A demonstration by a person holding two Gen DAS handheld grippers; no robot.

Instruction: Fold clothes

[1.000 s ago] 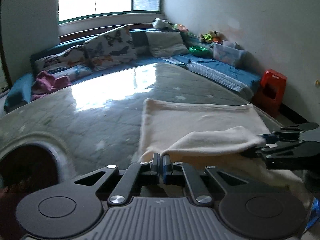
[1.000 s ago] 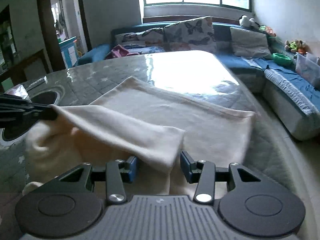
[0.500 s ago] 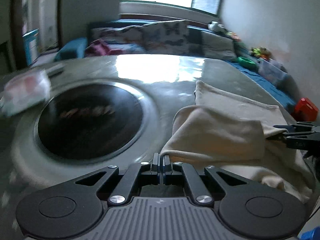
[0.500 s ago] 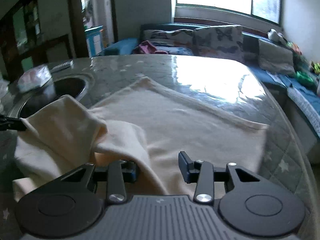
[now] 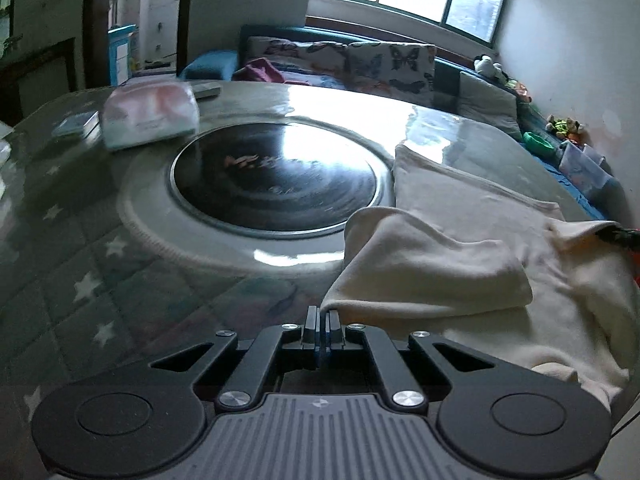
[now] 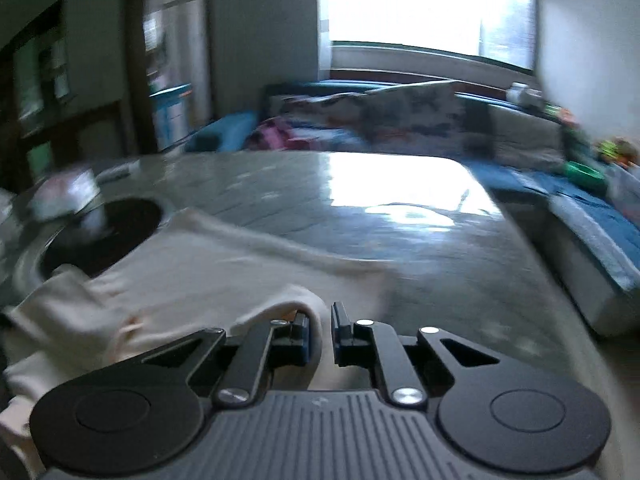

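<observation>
A cream-coloured soft fabric garment lies partly folded near the right edge of a glass-topped table whose green quilted cover carries white stars, one layer doubled over the flat part beneath. The left gripper is pressed together on a corner of that upper layer, close above the glass. The right gripper, seen through heavy motion blur, has its fingers a little apart with a fold of the same cloth draped between them; whether they pinch it cannot be told. A round black inset sits at the table's centre, touching the garment's far corner. A pink-and-white soft pack rests beyond it, toward the far left edge. A blue sofa with butterfly-print cushions stands under the window.
</observation>
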